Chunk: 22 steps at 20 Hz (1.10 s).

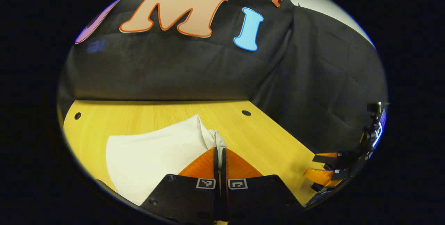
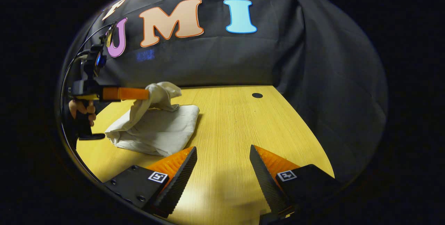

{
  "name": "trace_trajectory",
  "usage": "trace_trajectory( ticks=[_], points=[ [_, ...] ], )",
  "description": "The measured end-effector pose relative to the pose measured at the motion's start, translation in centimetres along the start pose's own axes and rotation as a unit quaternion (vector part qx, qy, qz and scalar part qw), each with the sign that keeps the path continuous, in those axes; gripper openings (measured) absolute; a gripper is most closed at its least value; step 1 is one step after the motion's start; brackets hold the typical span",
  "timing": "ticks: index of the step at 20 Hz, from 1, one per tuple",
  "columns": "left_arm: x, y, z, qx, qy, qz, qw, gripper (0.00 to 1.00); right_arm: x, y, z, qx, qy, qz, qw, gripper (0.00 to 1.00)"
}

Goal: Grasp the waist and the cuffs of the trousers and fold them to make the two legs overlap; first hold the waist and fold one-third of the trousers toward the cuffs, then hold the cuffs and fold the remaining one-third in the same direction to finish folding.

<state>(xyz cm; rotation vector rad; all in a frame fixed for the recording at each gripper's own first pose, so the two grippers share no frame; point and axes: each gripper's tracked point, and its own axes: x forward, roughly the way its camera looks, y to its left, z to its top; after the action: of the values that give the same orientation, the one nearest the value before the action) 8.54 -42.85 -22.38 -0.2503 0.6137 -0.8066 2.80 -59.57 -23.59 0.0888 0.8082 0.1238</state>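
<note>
My left hand-held gripper [image 1: 219, 155] is pinched tight on a bunched edge of the trousers [image 1: 156, 155], both fingers pressing the soft, cream-white cloth. The trousers lie as a folded, roughly rectangular pad on the desk [image 2: 236, 120], a smooth yellow wood-grain top with small round dark holes [image 2: 257, 95]. Their gripped end is lifted above the rest in a crumpled peak. My right hand-held gripper [image 2: 222, 162] hangs over bare wood beside the trousers, its ridged wedge fingers spread wide apart, holding nothing
</note>
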Motion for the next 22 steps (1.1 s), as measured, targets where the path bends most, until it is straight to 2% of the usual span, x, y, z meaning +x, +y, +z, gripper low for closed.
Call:
trace_trajectory(
  ticks=[4,5,6,8,11,12,14,16,19,22],
  points=[
    [-0.3,-0.5,-4.6,0.012,0.030,0.005,0.999,0.00,0.7,0.9,0.4,-0.015,-0.003,0.025,1.000,0.98],
    [-0.6,-0.8,-5.2,0.011,0.036,0.003,0.999,0.02,0.9,1.2,0.6,-0.020,-0.003,0.032,0.999,0.98],
    [-0.5,-1.0,-5.7,0.011,0.035,-0.001,0.999,0.08,1.0,1.5,0.7,-0.024,-0.004,0.039,0.999,0.98],
    [-1.1,-1.2,-5.2,0.020,0.018,0.005,1.000,0.29,1.2,2.3,1.3,-0.032,-0.007,0.052,0.998,0.98],
    [-3.5,0.3,-2.8,0.055,-0.017,0.046,0.997,0.93,0.9,4.1,3.5,-0.027,-0.025,0.069,0.997,0.98],
    [-5.6,2.1,-0.9,0.067,-0.045,0.084,0.993,0.95,0.4,6.1,6.0,-0.018,-0.050,0.083,0.995,0.98],
    [-10.2,6.1,2.3,0.075,-0.096,0.163,0.979,0.96,-0.2,8.1,8.2,-0.011,-0.073,0.094,0.993,0.97],
    [-13.9,8.8,5.2,0.077,-0.134,0.212,0.965,0.95,-1.0,9.6,10.3,-0.010,-0.098,0.094,0.991,0.98],
    [-18.2,11.6,8.4,0.085,-0.158,0.261,0.949,0.95,-2.7,12.4,14.1,-0.009,-0.143,0.094,0.985,0.98],
    [-22.0,14.0,10.0,0.091,-0.180,0.292,0.935,0.95,-4.6,15.2,18.7,0.003,-0.200,0.094,0.975,0.98]
  ],
)
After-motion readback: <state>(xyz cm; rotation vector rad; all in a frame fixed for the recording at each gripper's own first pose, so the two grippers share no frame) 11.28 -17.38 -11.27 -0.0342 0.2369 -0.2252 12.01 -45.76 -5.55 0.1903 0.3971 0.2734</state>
